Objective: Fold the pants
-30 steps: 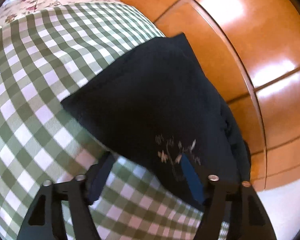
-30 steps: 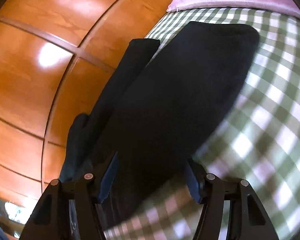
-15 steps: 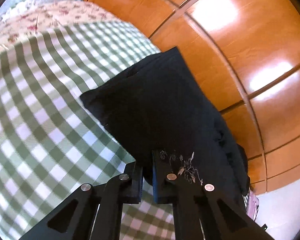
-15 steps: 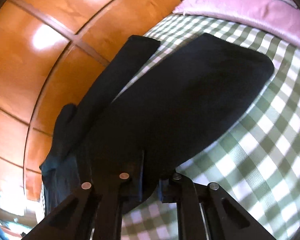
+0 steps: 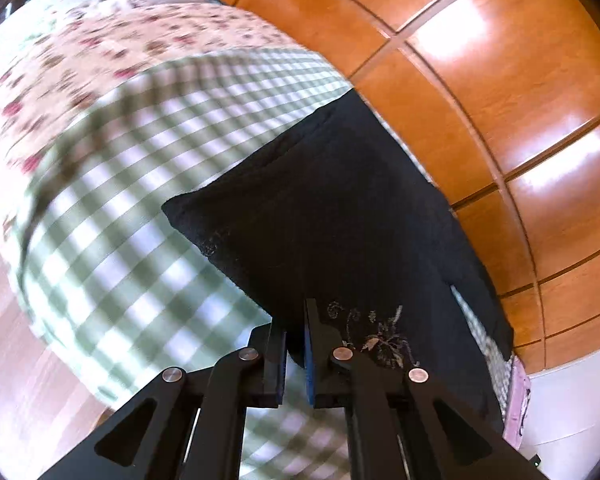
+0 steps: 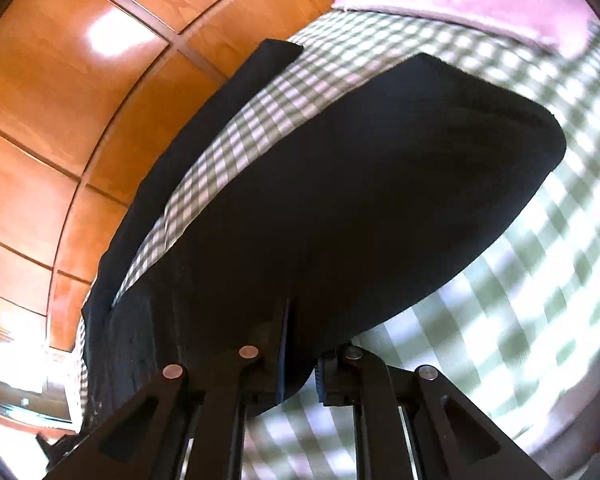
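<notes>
Black fabric pants pinched by left tool and right tool. Embroidered motif seen only in left view; separated leg only in right.

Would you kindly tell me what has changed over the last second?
Both claws, open a second ago, have shut on the black pants: the left claw beside the embroidered patch, the right claw on the near edge, which has been lifted. The checked cloth stays spread beneath.
</notes>
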`<state>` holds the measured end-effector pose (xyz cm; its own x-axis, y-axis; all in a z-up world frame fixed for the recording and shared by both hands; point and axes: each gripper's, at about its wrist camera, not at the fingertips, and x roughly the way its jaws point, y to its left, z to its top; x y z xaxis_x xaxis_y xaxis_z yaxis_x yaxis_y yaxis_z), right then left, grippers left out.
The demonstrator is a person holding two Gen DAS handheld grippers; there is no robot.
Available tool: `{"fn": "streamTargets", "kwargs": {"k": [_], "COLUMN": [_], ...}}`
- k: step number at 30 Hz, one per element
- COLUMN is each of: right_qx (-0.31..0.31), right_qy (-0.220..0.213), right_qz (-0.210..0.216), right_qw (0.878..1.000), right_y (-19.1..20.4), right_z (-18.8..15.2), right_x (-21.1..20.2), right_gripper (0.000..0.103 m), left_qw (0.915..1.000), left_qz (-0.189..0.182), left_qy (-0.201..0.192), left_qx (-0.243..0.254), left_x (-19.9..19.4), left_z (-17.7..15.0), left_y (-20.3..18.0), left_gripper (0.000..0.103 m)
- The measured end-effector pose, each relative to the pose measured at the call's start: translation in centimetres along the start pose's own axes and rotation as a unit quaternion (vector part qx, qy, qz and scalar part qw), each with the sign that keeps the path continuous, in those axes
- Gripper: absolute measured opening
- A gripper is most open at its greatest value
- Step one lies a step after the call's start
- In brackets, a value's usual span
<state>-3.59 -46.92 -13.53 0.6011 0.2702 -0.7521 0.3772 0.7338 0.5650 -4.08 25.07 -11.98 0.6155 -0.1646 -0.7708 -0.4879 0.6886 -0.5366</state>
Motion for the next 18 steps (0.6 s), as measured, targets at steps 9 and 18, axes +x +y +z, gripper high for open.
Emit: {"fn": "streamTargets", "kwargs": {"k": [9, 18], "right_qx": [0.094, 0.130], "right_qy": [-0.064, -0.141], "right_qz": [-0.009, -0.074], "right_qw": [0.993, 0.979], "right_y": [-4.7, -7.2], "right_z": [1.7, 6.4], "right_x": [-2.4, -3.9], "right_gripper": [0.035, 0.011], "left_qw": [0.9948, 0.9797], "left_qz": [0.094, 0.179], "left_qy": [0.005, -0.079], "left_qx": [0.039, 0.044], "left_x": [1.5, -4.0], "left_z": [0.2, 1.3], "left_y": [-0.5, 1.3], "left_gripper": [0.027, 0.030]}}
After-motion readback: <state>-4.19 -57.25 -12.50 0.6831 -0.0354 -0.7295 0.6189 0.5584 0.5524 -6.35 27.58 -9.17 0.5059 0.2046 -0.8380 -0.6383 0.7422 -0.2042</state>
